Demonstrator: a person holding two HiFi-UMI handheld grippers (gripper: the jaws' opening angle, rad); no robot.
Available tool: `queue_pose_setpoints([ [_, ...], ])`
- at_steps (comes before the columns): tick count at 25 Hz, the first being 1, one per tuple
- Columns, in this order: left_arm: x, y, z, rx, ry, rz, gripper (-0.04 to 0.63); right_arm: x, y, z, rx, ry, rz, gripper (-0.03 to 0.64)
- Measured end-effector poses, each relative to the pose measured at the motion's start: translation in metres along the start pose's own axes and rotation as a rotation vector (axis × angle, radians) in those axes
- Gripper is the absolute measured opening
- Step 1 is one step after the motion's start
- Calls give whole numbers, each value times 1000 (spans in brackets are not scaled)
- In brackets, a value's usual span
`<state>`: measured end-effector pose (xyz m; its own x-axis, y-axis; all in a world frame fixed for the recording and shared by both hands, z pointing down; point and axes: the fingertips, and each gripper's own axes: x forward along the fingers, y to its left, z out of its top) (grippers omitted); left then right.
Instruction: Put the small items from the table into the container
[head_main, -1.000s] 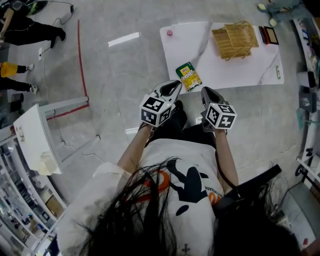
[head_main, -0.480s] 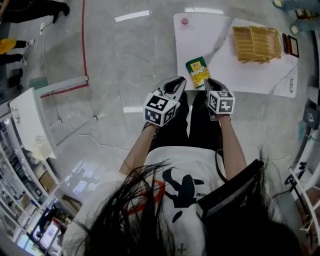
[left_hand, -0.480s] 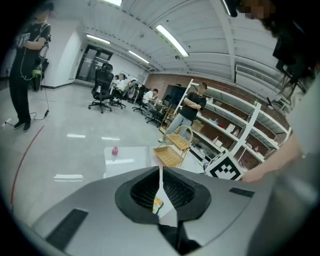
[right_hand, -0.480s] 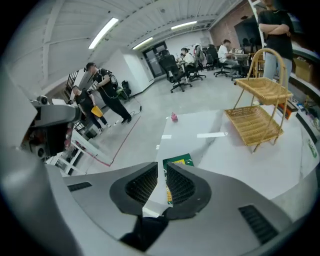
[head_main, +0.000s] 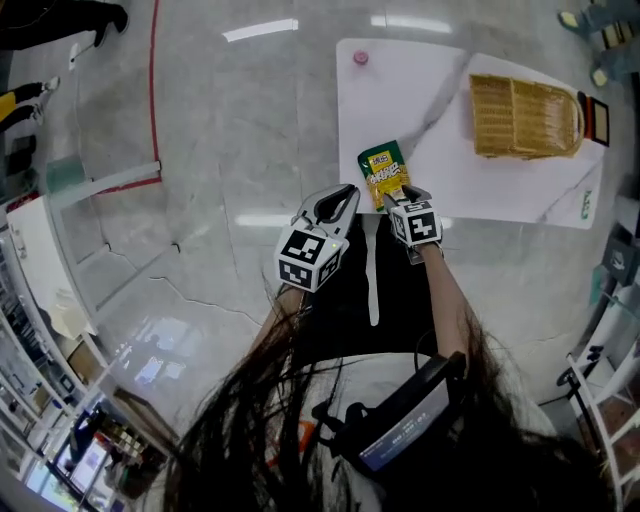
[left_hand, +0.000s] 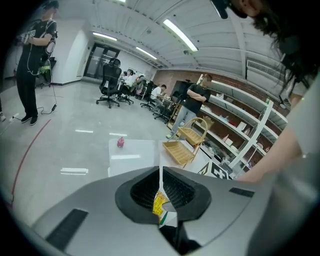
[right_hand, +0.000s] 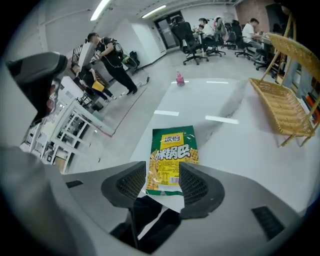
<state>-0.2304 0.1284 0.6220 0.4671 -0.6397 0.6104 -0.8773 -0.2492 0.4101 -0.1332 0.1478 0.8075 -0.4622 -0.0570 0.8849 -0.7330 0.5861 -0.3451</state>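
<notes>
A green and yellow snack packet (head_main: 383, 172) lies flat near the front-left edge of the white table (head_main: 450, 170). My right gripper (head_main: 398, 195) points down at the packet's near end. Its jaws are opening and stand either side of the packet (right_hand: 173, 160) without pressing on it. My left gripper (head_main: 347, 193) hangs just left of the table's front edge, jaws shut and empty. Through its narrow slit a strip of the packet (left_hand: 160, 205) shows. A wicker basket (head_main: 525, 117) with a handle sits at the table's far right. A small pink item (head_main: 360, 58) stands at the far left corner.
A dark flat object (head_main: 596, 118) lies beyond the basket at the table's end. A red line (head_main: 152, 90) runs across the grey floor on the left. Shelving (left_hand: 260, 135) lines the right wall, with office chairs (left_hand: 111, 87) and standing people behind.
Both grippers have dropped toward the table's front edge. The right one has reached the packet's near end and its jaws now stand apart around it. The left stays shut.
</notes>
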Motion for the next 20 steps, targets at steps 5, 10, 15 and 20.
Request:
queue_pose_setpoints([
  [5,13,11,-16,-49,20,46,12,36,-9,-14,-83,67,-36,209],
  [10,16,15,-32,-56,68,58,12,54,-17,-19,-134,115,-96,209],
  [15,13,17,-36,-52,89,71,12,55,-17,-17,-134,78,-81,205],
  [20,15,16,-37,-44,94,74,12,54,-15,-15,-139,72,-51,133],
])
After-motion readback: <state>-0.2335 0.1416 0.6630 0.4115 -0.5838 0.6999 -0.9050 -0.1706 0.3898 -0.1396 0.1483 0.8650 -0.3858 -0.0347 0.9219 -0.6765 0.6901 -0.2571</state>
